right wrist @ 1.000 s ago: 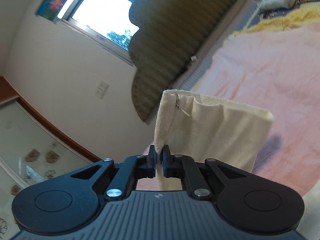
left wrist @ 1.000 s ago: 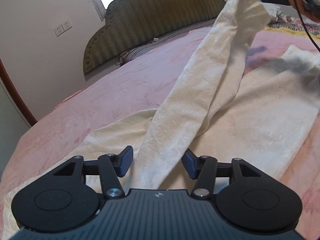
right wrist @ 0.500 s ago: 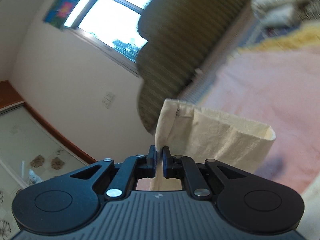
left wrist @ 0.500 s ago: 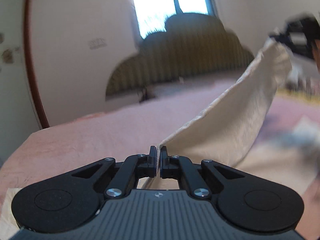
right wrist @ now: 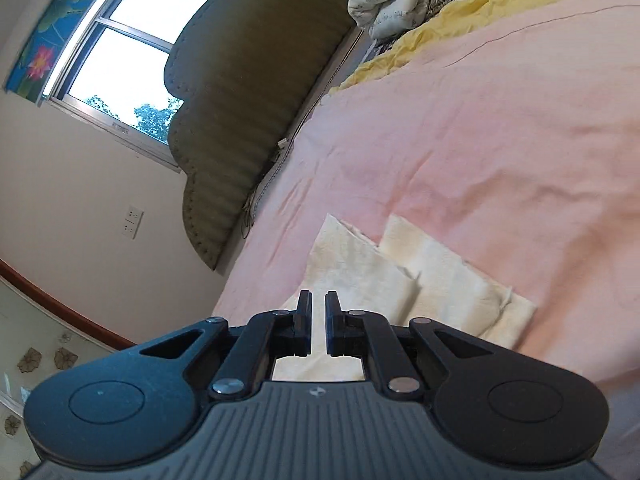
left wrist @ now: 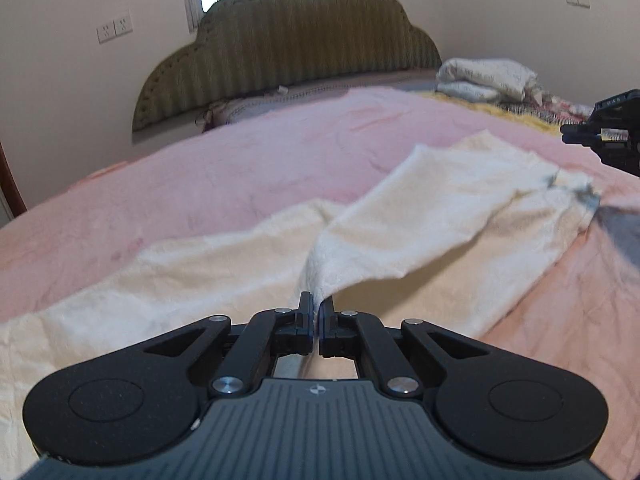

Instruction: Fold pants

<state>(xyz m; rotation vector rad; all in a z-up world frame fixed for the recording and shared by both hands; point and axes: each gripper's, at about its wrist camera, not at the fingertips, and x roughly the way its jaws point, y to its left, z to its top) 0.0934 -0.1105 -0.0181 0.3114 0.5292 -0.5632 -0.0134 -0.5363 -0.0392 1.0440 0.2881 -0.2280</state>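
Cream pants lie across the pink bed. One leg is folded back over the other toward the right. My left gripper is shut on a raised fold of that leg, near its middle. The two leg ends lie flat side by side on the sheet. My right gripper hangs just above and behind them, jaws close together with no cloth pinched between them. In the left wrist view the right gripper sits at the far right edge, apart from the cloth.
A green padded headboard stands at the far end of the bed against the wall. A pile of bedding and a yellow blanket lie at the far right. A window is behind the headboard.
My left gripper shut on the pants leg and lifted it a little. My right gripper came down; the leg end it held up now lies on the bed, out of its jaws.
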